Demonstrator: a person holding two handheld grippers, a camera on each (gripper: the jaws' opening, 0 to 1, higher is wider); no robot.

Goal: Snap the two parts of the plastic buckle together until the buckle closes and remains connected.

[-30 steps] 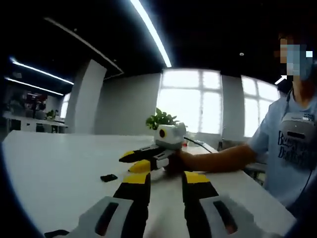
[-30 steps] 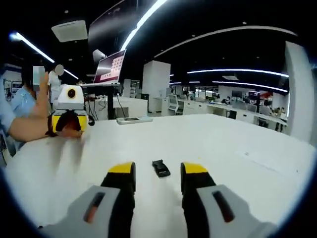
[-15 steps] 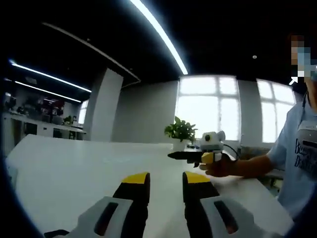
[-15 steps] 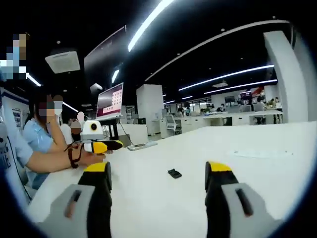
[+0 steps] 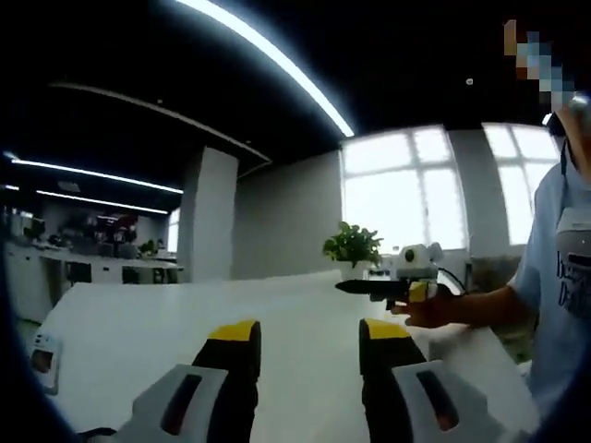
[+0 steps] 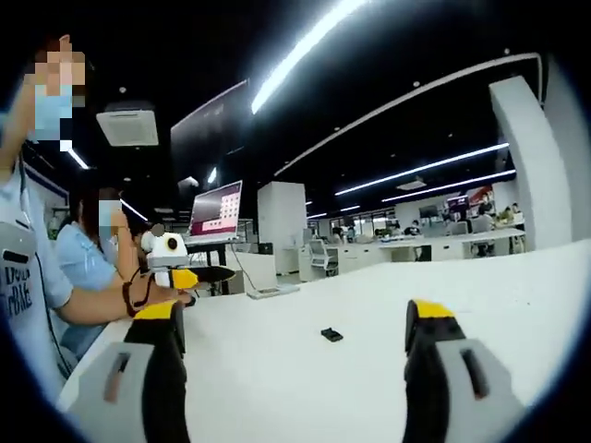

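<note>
In the right gripper view the right gripper (image 6: 294, 325) hangs above the white table (image 6: 517, 305) with its yellow-tipped fingers (image 6: 432, 318) spread wide and holding nothing, and the small black plastic buckle piece (image 6: 331, 334) lies on the table between and beyond them, well apart from both. In the left gripper view the left gripper (image 5: 307, 335) also has its fingers (image 5: 231, 337) apart and empty over the table. The other gripper shows to the right there, held level by a hand (image 5: 427, 307).

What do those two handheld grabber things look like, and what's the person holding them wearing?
Each gripper has grey plastic bodies with dark slots, black jaws and yellow tips: the left gripper and the right gripper match. Each carries a white box. The person wears a light blue printed T-shirt and a dark wristband.
</note>
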